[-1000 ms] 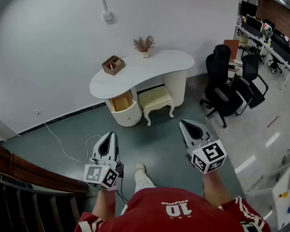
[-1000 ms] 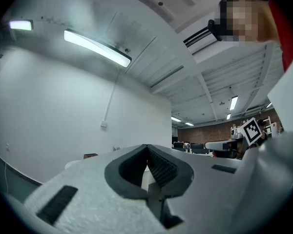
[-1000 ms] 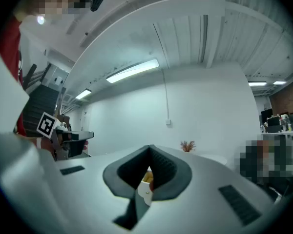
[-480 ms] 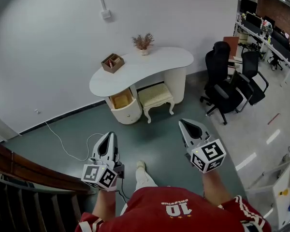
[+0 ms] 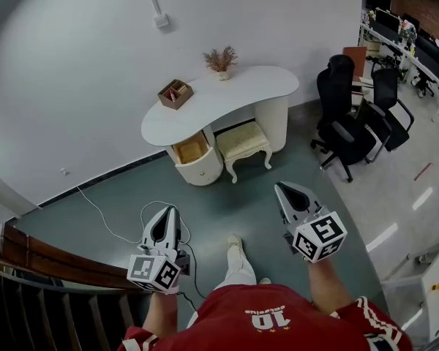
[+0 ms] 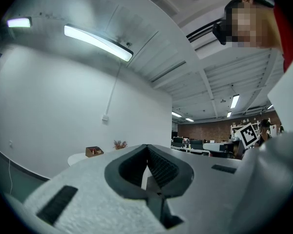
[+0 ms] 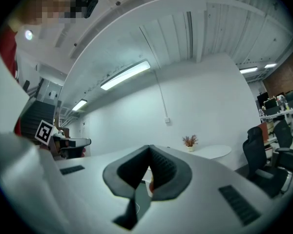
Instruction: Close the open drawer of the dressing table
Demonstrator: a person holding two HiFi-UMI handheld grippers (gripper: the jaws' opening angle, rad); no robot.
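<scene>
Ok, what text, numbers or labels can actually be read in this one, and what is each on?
"10": on the person's red shirt, at the bottom of the head view.
Small print just above that number: too small to read.
Marker cubes: black-and-white square patterns only, no words or numbers.
Dressing table, wall and office desks behind: no legible text.

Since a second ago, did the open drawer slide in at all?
No. The drawer sticks out of the dressing table just as far as before, next to the stool.
</scene>
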